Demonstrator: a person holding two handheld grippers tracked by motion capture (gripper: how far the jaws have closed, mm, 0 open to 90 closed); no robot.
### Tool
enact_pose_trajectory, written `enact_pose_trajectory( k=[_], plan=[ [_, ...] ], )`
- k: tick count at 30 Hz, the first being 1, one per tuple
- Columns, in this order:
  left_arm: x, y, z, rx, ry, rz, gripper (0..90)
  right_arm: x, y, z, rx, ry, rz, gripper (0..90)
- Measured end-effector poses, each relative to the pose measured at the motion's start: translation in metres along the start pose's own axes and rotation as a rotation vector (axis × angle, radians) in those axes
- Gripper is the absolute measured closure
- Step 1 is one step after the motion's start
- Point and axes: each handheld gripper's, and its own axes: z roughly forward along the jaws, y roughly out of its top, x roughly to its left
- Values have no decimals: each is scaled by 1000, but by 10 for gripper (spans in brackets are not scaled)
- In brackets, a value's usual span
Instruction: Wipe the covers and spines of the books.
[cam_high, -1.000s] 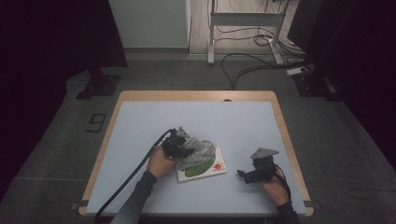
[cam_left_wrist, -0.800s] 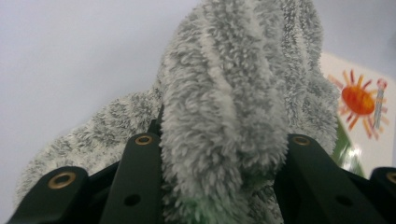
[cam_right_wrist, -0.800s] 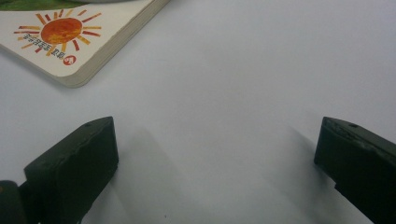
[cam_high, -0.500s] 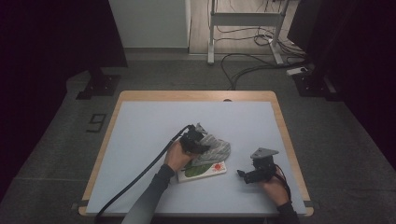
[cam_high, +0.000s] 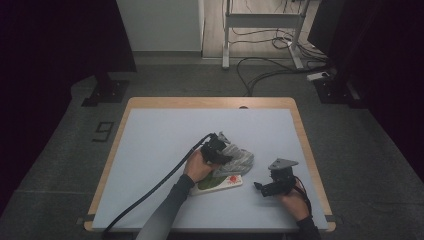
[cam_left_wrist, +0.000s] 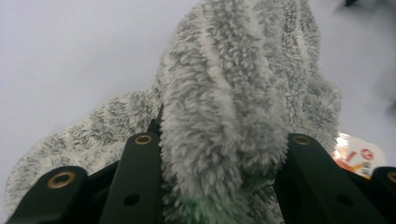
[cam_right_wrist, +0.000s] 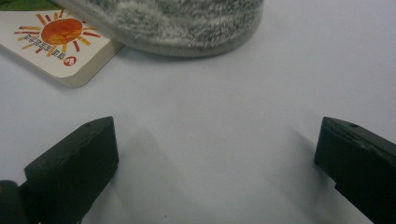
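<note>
A fluffy grey-and-white striped sock (cam_high: 239, 156) (cam_left_wrist: 224, 107) (cam_right_wrist: 177, 21) lies partly over a small board book (cam_high: 222, 182) with a red sun on a white cover (cam_right_wrist: 56, 37) (cam_left_wrist: 359, 156). My left gripper (cam_high: 217, 150) (cam_left_wrist: 219, 186) is shut on a fold of the sock, whose pile bulges up between the two black jaws. To the right of the book my right gripper (cam_high: 260, 189) (cam_right_wrist: 217, 158) rests low over the table, open, with bare tabletop between its jaws.
The pale blue tabletop (cam_high: 160, 145) has a wooden rim (cam_high: 210, 102). A black cable (cam_high: 150, 192) trails from the left gripper toward the front left edge. Beyond the table stand a desk frame (cam_high: 260, 30) and floor cables (cam_high: 265, 65).
My left gripper has dragged the sock to the right across the book, toward the right gripper. The right gripper has stayed where it was.
</note>
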Motion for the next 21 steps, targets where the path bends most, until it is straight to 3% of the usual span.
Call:
enact_pose_trajectory(
  k=[7,10,13,21],
  plan=[
    [-15,-1,0,9,-42,32,633,0,0,0,0,-2,2,0],
    [-23,-1,1,11,-81,43,632,0,0,0,0,-1,3,0],
    [-29,-1,1,11,-71,63,632,0,0,0,0,-2,3,0],
    [-24,-7,-5,24,-61,66,632,0,0,0,-2,-2,2,0]
  ],
)
